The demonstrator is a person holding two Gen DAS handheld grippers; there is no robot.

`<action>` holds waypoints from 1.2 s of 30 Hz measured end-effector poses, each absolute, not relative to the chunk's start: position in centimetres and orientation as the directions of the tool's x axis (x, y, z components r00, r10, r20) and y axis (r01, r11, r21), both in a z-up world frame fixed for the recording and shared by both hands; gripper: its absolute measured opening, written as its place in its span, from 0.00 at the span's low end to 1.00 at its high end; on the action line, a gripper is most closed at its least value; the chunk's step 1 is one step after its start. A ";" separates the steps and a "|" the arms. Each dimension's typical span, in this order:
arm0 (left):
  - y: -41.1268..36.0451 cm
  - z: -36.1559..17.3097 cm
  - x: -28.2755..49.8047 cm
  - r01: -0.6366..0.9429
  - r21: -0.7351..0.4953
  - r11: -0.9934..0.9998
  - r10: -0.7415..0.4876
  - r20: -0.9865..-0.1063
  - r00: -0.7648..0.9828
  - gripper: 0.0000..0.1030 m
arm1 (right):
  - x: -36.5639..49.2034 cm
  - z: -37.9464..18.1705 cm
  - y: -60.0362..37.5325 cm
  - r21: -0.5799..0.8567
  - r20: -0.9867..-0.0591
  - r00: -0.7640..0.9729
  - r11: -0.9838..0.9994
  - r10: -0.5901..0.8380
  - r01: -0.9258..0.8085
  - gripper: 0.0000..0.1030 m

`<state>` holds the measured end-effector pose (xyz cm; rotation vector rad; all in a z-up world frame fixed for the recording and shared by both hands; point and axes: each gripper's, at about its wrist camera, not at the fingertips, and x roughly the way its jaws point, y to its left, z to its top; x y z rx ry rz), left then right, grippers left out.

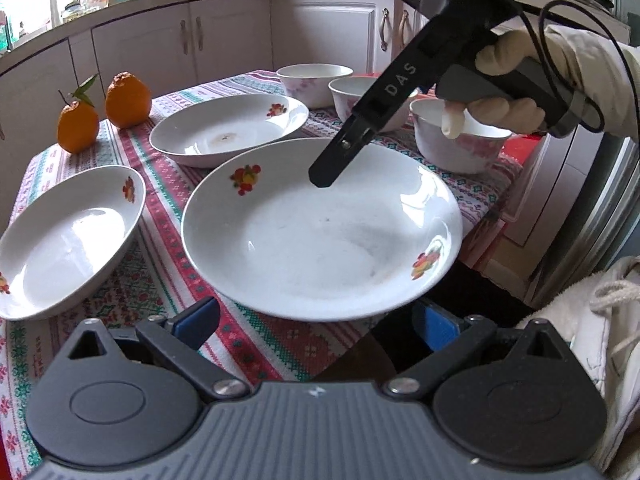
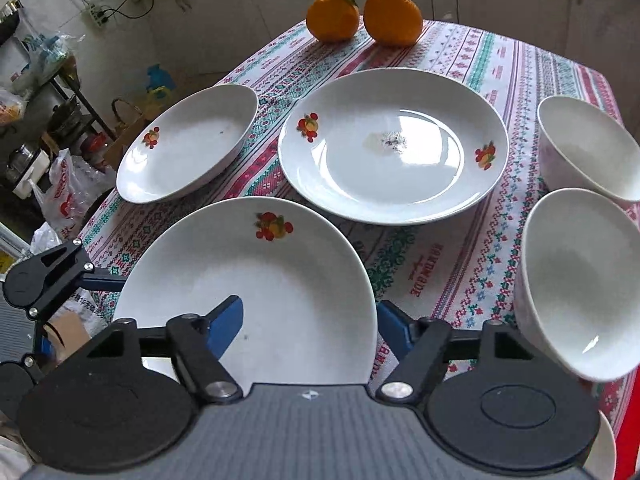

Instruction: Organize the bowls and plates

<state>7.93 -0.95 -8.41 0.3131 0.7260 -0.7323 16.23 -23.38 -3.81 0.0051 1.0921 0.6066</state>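
Two grippers work at the nearest plate (image 1: 320,240), which lies at the near corner of the table, over the patterned tablecloth (image 1: 168,184). Whether this plate rests flat on the cloth cannot be determined.

1. Left gripper (image 1: 316,324): fingers spread wide. The near rim of the plate lies between the blue pads (image 1: 196,320). Neither pad is seen pressing on it.
2. Right gripper (image 2: 310,324): fingers partly spread, straddling the opposite rim. One finger is over the plate's inside and the other is outside the rim. The pads stand clear of the rim. A gloved hand (image 1: 508,80) holds the handle, and the tool points steeply down.

Beyond the nearest plate:
- The second plate (image 2: 392,148) sits near the middle of the table, with a small dark smudge at its centre.
- The third plate (image 2: 188,148) sits at the table edge, beside the second and apart from it.
- Three white bowls (image 1: 460,148) stand upright in a row along the opposite side, close together.
- Two oranges (image 2: 394,14) stand side by side at the far corner, one with a leafy stem.

White cabinets (image 1: 232,40) line the wall behind.
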 end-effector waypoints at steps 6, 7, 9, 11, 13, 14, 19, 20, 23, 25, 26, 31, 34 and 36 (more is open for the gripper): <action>-1.1 -8.4 8.2 0.711 0.003 0.704 -0.511 -0.694 0.508 0.96 | 16.9 -4.3 -23.5 0.316 -0.832 0.286 0.830 0.475 -0.460 0.64; -1.1 -8.3 8.2 0.711 0.001 0.703 -0.512 -0.692 0.508 0.96 | 16.9 -4.4 -23.5 0.318 -0.831 0.284 0.828 0.478 -0.462 0.64; -1.2 -8.3 8.3 0.714 -0.006 0.700 -0.518 -0.692 0.503 0.96 | 17.0 -4.3 -23.5 0.324 -0.829 0.280 0.824 0.484 -0.465 0.64; -1.2 -8.4 8.4 0.714 -0.007 0.700 -0.519 -0.693 0.501 0.96 | 17.2 -4.3 -23.6 0.330 -0.827 0.277 0.821 0.489 -0.466 0.63; -1.2 -8.4 8.4 0.715 -0.012 0.699 -0.521 -0.693 0.498 0.96 | 17.4 -4.4 -23.7 0.338 -0.824 0.272 0.817 0.496 -0.467 0.63; -1.2 -8.4 8.4 0.715 -0.014 0.699 -0.522 -0.693 0.497 0.96 | 17.5 -4.4 -23.7 0.342 -0.824 0.269 0.815 0.499 -0.468 0.63; -1.1 -8.4 8.6 0.715 -0.020 0.699 -0.522 -0.697 0.491 0.96 | 17.8 -4.3 -24.2 0.382 -0.812 0.256 0.809 0.525 -0.448 0.63; -1.1 -8.4 8.6 0.714 -0.021 0.699 -0.521 -0.699 0.490 0.96 | 17.8 -4.3 -24.3 0.393 -0.808 0.254 0.807 0.532 -0.441 0.63; -1.1 -8.4 8.7 0.715 -0.020 0.699 -0.520 -0.701 0.488 0.97 | 17.9 -4.2 -24.4 0.407 -0.804 0.249 0.804 0.540 -0.433 0.63; -1.1 -8.3 8.7 0.717 -0.018 0.697 -0.520 -0.702 0.488 0.97 | 17.9 -4.2 -24.5 0.410 -0.803 0.248 0.805 0.541 -0.429 0.63; -1.0 -8.3 8.7 0.717 -0.017 0.697 -0.519 -0.702 0.488 0.97 | 17.9 -4.2 -24.5 0.415 -0.802 0.246 0.804 0.544 -0.426 0.63; -0.9 -8.3 8.8 0.715 -0.018 0.699 -0.516 -0.705 0.487 0.97 | 17.9 -4.0 -24.6 0.441 -0.786 0.244 0.792 0.568 -0.423 0.63; -0.7 -8.3 8.8 0.713 -0.020 0.701 -0.513 -0.708 0.485 0.97 | 17.9 -3.9 -24.4 0.439 -0.784 0.246 0.790 0.570 -0.428 0.63; -0.7 -8.2 8.8 0.711 -0.021 0.703 -0.511 -0.710 0.484 0.97 | 17.9 -3.8 -24.1 0.437 -0.785 0.245 0.789 0.569 -0.433 0.63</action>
